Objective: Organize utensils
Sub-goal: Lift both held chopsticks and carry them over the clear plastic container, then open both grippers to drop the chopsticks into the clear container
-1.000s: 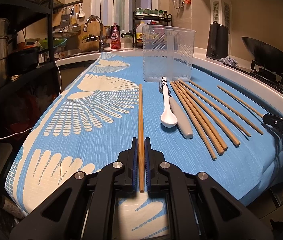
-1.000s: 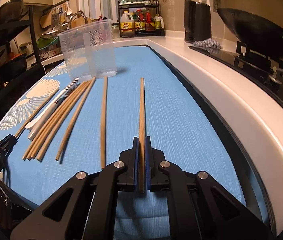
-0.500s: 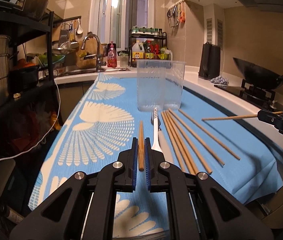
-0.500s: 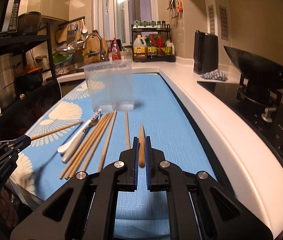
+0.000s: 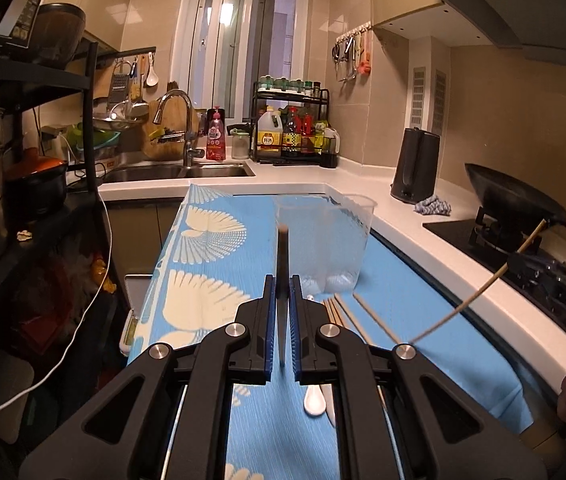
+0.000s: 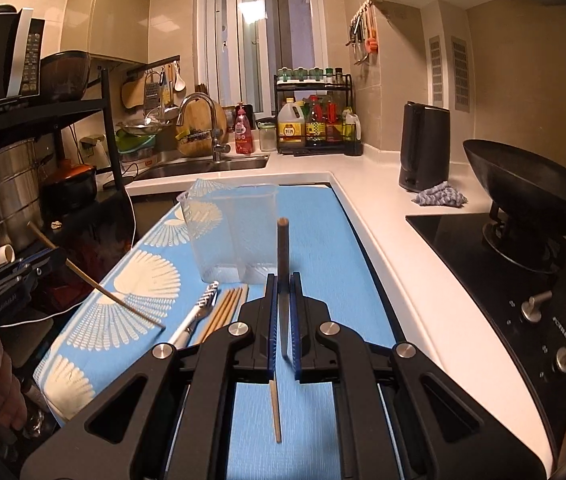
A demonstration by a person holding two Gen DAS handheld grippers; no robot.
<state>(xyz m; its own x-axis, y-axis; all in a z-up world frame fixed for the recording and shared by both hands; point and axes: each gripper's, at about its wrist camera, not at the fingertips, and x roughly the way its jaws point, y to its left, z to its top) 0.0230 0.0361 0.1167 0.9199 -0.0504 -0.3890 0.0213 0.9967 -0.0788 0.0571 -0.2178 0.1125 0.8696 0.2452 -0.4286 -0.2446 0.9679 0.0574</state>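
My left gripper point(image 5: 281, 292) is shut on a wooden chopstick point(image 5: 281, 264), lifted off the blue cloth point(image 5: 211, 280) and tilted up toward the clear plastic container point(image 5: 323, 248). My right gripper point(image 6: 282, 292) is shut on another chopstick point(image 6: 282, 256), also raised and pointing at the container point(image 6: 231, 232). Each gripper shows in the other's view, the right one point(image 5: 523, 268) and the left one point(image 6: 47, 260). Several chopsticks point(image 6: 227, 308), a white spoon point(image 5: 315, 400) and a grey-handled utensil point(image 6: 197, 316) lie on the cloth in front of the container.
A white counter edge point(image 6: 383, 264) runs along the right, with a stove point(image 6: 503, 280), a wok point(image 6: 523, 184) and a black kettle point(image 6: 423, 148). A sink with faucet point(image 5: 179, 128) is behind. A dark shelf rack with pots point(image 5: 23, 160) stands at left.
Both grippers have lifted their chopsticks off the cloth and tilted them steeply upward, rising above the table and facing the container.
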